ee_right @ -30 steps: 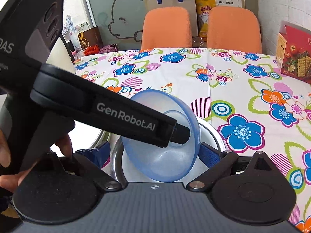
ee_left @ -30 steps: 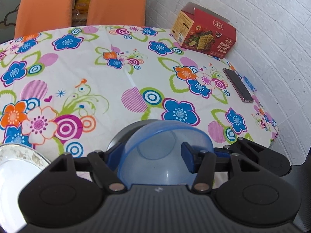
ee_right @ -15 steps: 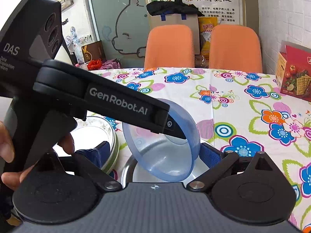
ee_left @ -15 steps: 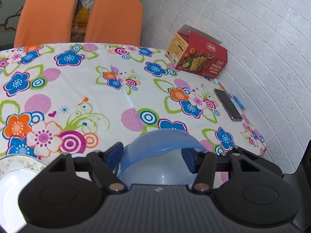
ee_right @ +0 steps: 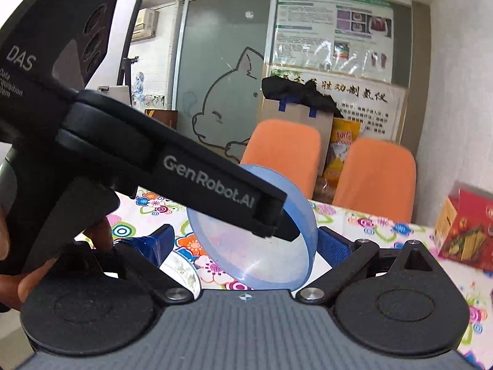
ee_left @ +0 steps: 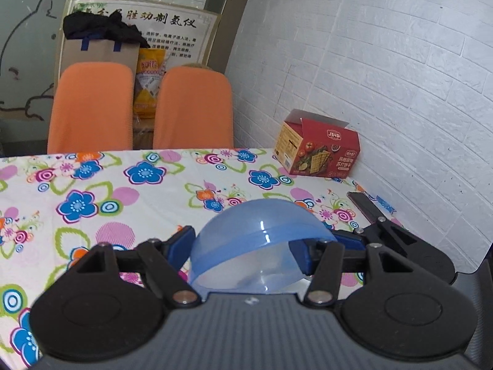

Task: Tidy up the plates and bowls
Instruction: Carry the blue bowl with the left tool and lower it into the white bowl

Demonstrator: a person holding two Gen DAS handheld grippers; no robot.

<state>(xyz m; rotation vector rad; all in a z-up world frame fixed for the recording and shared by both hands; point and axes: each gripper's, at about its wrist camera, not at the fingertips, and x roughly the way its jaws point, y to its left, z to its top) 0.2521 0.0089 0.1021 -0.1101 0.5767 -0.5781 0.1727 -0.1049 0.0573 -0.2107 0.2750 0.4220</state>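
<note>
Left gripper: clamped on rim of translucent blue bowl, one blue pad inside the wall at 3 o'clock, other pad outside at 9 o'clock. Bowl held tipped, dome toward 12 o'clock, open mouth facing back toward cam; lifted clear of flowered tablecloth.

Right gripper: jaws wide, nothing between pads, parked low behind the same bowl. In right wrist view, left tool's black body crosses from 10 o'clock down to centre, tip biting bowl rim; fingers of a hand wrapped on its handle at 8 o'clock.

Key relation: bowl sits w/ left tool only, so left hand nearer & in charge; mouth axis tilted roughly toward 4 o'clock in right view. White patterned plate edge peeks at 7 o'clock below bowl, just beside right gripper's left pad. Probably the stacking spot, can't confirm.

Further out: red cracker box at 2 o'clock by brick wall, phone at 3 o'clock, two orange chairs at 11 o'clock.
</note>
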